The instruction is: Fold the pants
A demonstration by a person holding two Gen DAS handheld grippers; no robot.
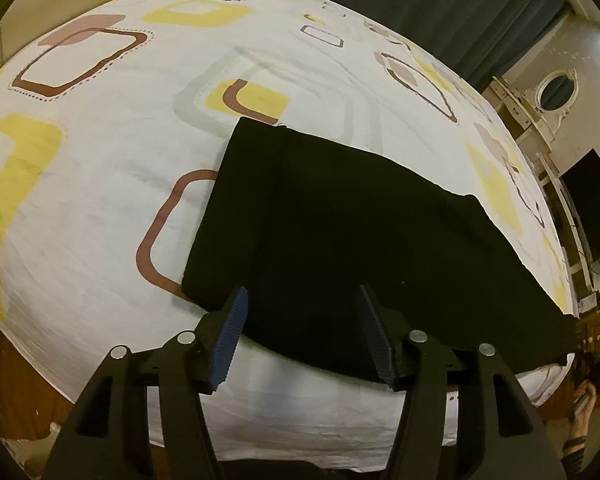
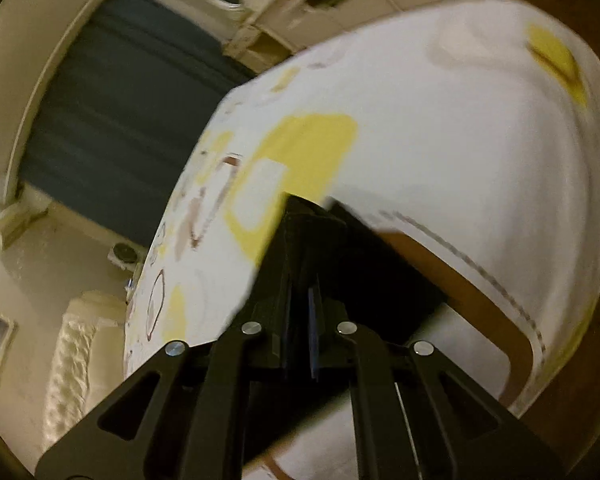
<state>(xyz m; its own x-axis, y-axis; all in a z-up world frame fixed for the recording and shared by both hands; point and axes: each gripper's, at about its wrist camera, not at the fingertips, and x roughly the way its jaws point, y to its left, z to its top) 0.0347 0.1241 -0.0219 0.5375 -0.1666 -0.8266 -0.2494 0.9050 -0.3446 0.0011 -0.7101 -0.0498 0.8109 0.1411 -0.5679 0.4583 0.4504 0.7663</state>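
The left wrist view gives the whole layout: black pants (image 1: 340,232) spread flat on the bed (image 1: 100,200), lying near the front edge and stretching off toward the right edge. The left gripper (image 1: 300,300) hangs over their near end with its blue pads wide apart, nothing between them. At the far right of that view the pants' end lifts off the bed into a small dark shape I can't identify.

The right wrist view is blurry and shows what the other can't: the right gripper (image 2: 303,292) clenched tight on a bunch of the pants (image 2: 340,256), with the fabric pinched between the fingers.

Lots of bare patterned sheet sits behind and left of the pants. A dark curtain (image 1: 440,8) hangs past the far edge of the bed, and a dresser (image 1: 540,120) stands off its right side.
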